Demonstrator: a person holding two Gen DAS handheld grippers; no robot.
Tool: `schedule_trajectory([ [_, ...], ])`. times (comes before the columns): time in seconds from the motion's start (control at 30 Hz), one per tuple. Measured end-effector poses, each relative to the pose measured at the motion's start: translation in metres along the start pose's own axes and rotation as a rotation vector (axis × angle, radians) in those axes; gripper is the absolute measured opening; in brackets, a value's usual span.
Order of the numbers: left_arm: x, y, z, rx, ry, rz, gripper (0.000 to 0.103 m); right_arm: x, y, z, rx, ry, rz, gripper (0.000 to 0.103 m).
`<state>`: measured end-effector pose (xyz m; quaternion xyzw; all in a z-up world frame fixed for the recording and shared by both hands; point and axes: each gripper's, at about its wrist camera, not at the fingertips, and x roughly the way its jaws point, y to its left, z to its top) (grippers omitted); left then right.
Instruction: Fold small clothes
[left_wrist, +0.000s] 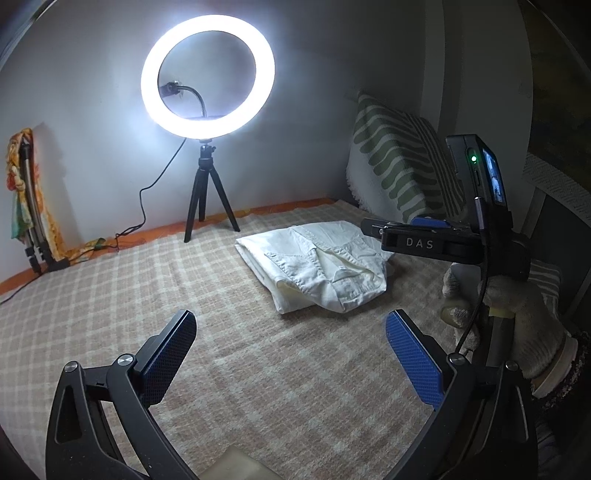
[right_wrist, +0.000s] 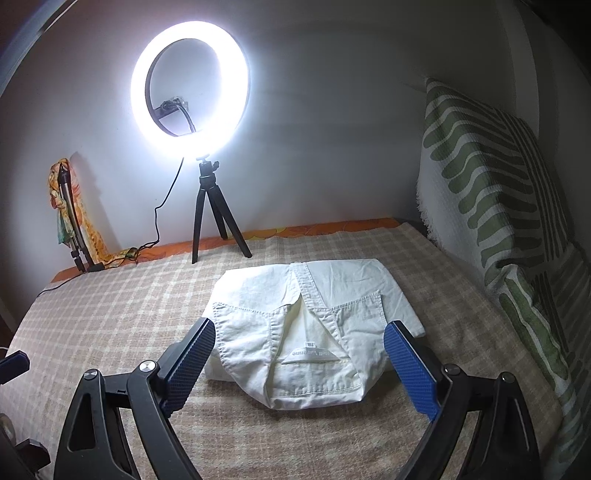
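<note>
A small white garment (right_wrist: 306, 332) lies folded into a compact bundle on the checked blanket (right_wrist: 110, 325), its label showing on the near side. It also shows in the left wrist view (left_wrist: 321, 266), right of centre. My right gripper (right_wrist: 299, 354) is open and empty, its blue pads hovering on either side of the garment's near edge. My left gripper (left_wrist: 291, 350) is open and empty over bare blanket, short of the garment and to its left. The right gripper's body, held in a gloved hand, shows at the right of the left wrist view.
A lit ring light on a black tripod (right_wrist: 210, 206) stands at the blanket's far edge by the wall, its cable trailing left. A green-striped cushion (right_wrist: 509, 192) leans at the right. A folded stand with colourful cloth (right_wrist: 70, 218) leans at the far left.
</note>
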<state>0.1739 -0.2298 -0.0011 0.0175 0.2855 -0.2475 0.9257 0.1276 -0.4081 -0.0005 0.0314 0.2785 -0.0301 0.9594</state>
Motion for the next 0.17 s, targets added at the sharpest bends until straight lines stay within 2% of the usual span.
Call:
schedule_trajectory([
  [0.17,-0.0072,0.0056,0.0024,-0.013,-0.006,-0.011,0.102,-0.0025,0.0034,-0.0002,-0.003,-0.004,0.003,0.095],
])
